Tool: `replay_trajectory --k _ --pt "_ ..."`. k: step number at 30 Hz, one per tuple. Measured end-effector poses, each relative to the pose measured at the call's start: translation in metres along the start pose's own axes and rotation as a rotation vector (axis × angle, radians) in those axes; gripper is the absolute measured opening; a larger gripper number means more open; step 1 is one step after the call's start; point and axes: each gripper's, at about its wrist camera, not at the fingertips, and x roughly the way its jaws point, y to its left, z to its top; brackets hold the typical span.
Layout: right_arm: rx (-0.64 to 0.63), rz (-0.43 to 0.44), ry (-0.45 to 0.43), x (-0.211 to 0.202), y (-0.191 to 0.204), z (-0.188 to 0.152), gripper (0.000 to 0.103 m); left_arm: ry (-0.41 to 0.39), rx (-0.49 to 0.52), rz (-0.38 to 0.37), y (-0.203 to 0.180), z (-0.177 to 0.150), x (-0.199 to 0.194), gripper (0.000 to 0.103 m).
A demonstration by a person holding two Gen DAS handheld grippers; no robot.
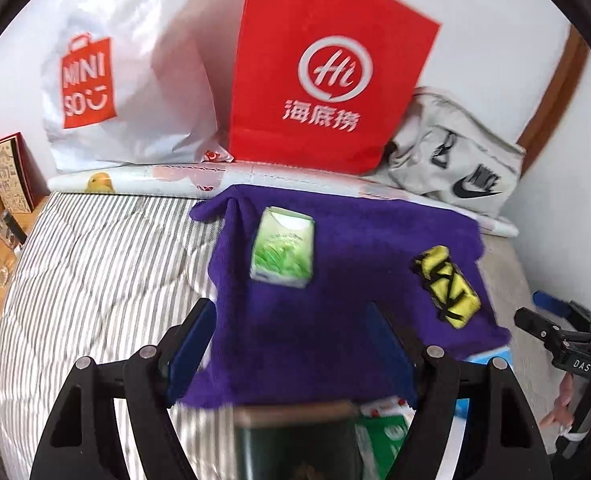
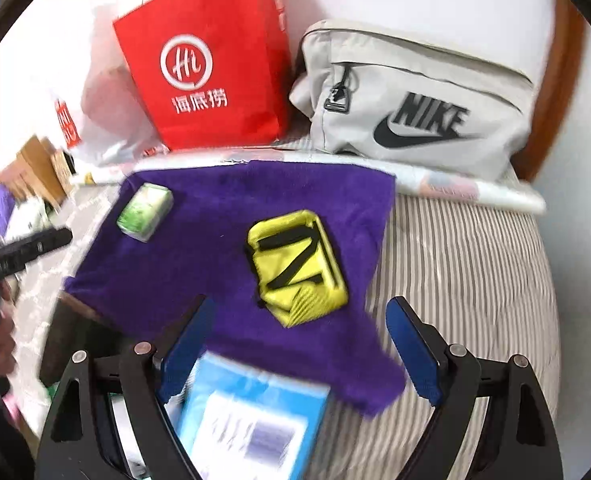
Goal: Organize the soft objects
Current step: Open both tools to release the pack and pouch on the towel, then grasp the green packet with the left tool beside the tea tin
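Both my tongs, left (image 1: 291,344) and right (image 2: 299,344), gape empty above the purple towel (image 1: 335,280), still unfolded, tissue pack (image 1: 282,253) at eleven o'clock and yellow pouch (image 2: 295,266) at one.

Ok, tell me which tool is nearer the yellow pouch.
Right. The right tool hangs open just short of the yellow pouch on the purple towel. The left tool is open over the towel's other side, the pouch off to its right.

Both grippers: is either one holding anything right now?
No. The left gripper and right gripper hover open above the purple towel, gripping nothing.
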Motion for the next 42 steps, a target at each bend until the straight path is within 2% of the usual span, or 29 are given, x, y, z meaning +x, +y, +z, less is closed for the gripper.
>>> replay_trajectory --k 5,7,10,13,15,20,25,27,33,39,42 --pt "0.098 0.085 -0.037 -0.032 0.005 -0.031 0.087 0.017 0.019 -0.02 -0.012 -0.032 -0.027 0.076" --pt "0.032 0.089 -0.012 -0.041 0.016 -0.042 0.087 0.023 0.069 -0.001 -0.02 -0.046 -0.037 0.077" --pt "-0.021 0.004 -0.008 -0.049 0.028 -0.062 0.087 0.007 0.09 0.017 -0.028 -0.066 -0.052 0.078" --pt "-0.015 0.048 0.023 -0.052 0.034 -0.084 0.087 -0.004 0.105 -0.006 -0.031 -0.083 -0.063 0.078" --pt "-0.025 0.062 0.013 -0.056 0.037 -0.097 0.087 -0.013 0.139 -0.003 -0.034 -0.093 -0.068 0.078" --pt "-0.094 0.049 -0.022 -0.071 0.054 -0.126 0.087 -0.053 0.284 0.01 -0.047 -0.12 -0.079 0.078" --pt "-0.069 0.047 -0.047 -0.077 0.055 -0.149 0.087 -0.054 0.376 0.02 -0.054 -0.132 -0.071 0.078" --pt "-0.043 0.074 -0.033 -0.074 0.05 -0.154 0.087 -0.059 0.4 0.003 -0.056 -0.134 -0.068 0.078" --pt "0.045 0.098 0.02 -0.064 0.031 -0.168 0.087 -0.061 0.512 0.027 -0.07 -0.133 -0.057 0.076" --pt "0.097 0.12 0.06 -0.053 0.02 -0.174 0.087 -0.047 0.611 0.03 -0.081 -0.134 -0.043 0.067" --pt "0.105 0.117 0.063 -0.05 0.018 -0.175 0.087 -0.033 0.644 0.03 -0.086 -0.133 -0.035 0.058"
